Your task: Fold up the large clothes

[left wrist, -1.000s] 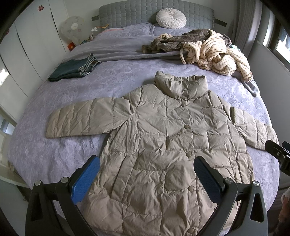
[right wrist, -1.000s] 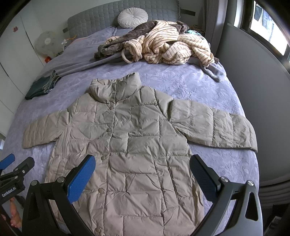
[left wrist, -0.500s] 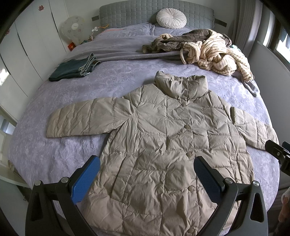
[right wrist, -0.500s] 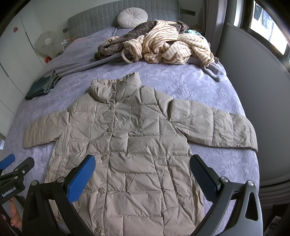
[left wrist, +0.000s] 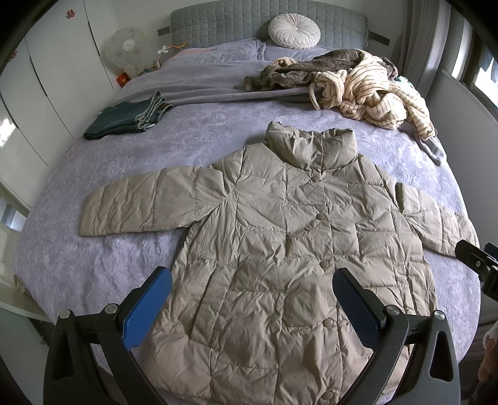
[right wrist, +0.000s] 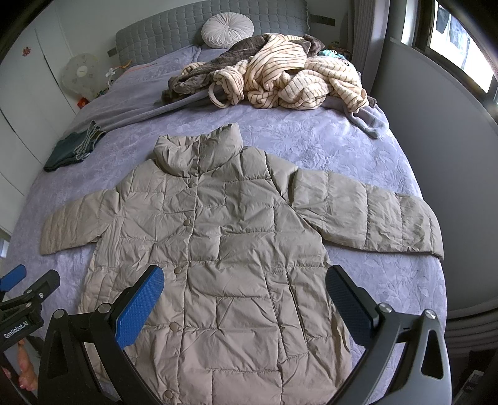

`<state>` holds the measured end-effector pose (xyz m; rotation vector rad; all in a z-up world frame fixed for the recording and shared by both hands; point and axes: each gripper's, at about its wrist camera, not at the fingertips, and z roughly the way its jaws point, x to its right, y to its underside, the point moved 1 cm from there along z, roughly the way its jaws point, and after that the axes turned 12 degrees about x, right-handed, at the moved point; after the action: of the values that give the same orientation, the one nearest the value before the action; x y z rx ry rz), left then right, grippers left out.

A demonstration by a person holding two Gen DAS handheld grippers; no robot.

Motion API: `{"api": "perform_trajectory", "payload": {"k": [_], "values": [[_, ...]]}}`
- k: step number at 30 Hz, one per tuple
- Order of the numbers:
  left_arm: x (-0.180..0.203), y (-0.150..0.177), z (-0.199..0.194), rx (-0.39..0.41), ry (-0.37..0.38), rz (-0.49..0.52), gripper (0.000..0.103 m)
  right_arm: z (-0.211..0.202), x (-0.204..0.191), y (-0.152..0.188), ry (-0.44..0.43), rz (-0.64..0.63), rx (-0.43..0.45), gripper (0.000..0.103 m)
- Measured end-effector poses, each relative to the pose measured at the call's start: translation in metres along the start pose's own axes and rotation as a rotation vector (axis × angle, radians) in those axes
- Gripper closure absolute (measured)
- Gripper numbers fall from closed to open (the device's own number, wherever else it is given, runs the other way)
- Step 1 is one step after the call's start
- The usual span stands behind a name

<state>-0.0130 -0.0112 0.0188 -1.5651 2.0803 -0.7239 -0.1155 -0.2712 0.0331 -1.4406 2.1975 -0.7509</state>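
The coat lies flat and face up in the middle of the bed, buttoned, collar toward the headboard, both sleeves stretched out to the sides. The left tool hangs above the coat's hem with its blue pads spread wide and nothing between them; the right tool hangs over the hem too, just as wide apart and empty. Neither touches the fabric.

Beyond the coat's collar sits a heap of striped robes; off its left sleeve, toward the headboard, lies a folded dark garment. A round cushion leans at the headboard.

Judging from this, the coat is spread and smoothed but no fold has begun: the step in hand is the start of the first fold. The likely next move is to bring each sleeve in across the chest, which calls for each tool to reach outward to a cuff, the right one to the right sleeve, close on the puffy, slippery cloth and carry it inward without dragging the body out of line.
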Motion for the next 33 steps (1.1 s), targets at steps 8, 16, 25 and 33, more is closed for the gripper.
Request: {"api": "perform_trajectory", "payload": {"k": [8,16,25,33], "values": [[0.0,0.0,0.0,0.0,0.0,0.0,0.0,0.0,0.0,0.0,-0.002,0.001,-0.001,0.0],[-0.003,0.002,-0.001,-0.004,-0.005,-0.001,0.0,0.001,0.0,0.0,-0.005,0.003,-0.002,0.0],[-0.013,0.002,-0.004,-0.008,0.001,-0.013,0.0,0.001,-0.003,-0.001,-0.017,0.004,-0.011,0.0],[-0.04,0.009,0.023,-0.068,0.061,-0.067,0.0,0.008,-0.021,0.003,-0.032,0.014,-0.03,0.0]]}}
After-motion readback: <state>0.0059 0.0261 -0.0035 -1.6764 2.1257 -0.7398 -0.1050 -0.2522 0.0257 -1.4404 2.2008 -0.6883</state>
